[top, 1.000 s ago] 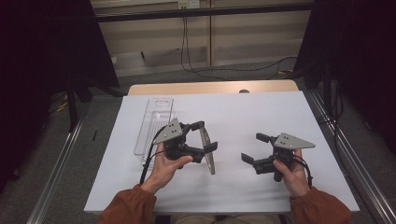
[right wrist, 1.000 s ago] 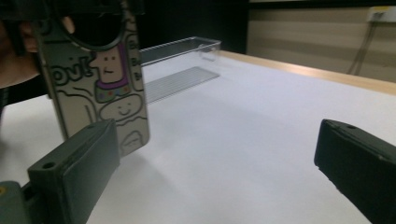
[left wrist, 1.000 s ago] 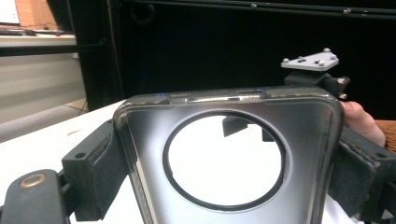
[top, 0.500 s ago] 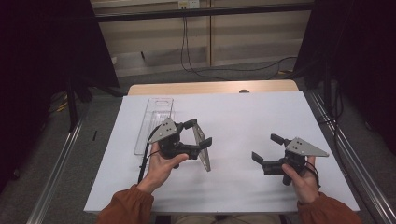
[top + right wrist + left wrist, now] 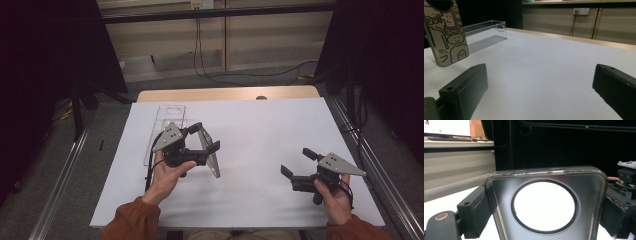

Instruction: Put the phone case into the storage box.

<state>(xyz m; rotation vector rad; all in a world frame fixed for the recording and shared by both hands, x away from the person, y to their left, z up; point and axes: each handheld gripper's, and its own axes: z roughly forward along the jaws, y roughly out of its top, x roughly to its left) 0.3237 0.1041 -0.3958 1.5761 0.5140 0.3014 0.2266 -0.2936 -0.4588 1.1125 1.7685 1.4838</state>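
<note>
The left claw (image 5: 206,140) clamps the phone case (image 5: 210,152) across its width, long axis tilted, lower end on the surface (image 5: 260,130). The right claw (image 5: 298,162) is released, well apart to the case's right, jaws facing it. The clear tray (image 5: 162,130) lies just left of the case.
</note>
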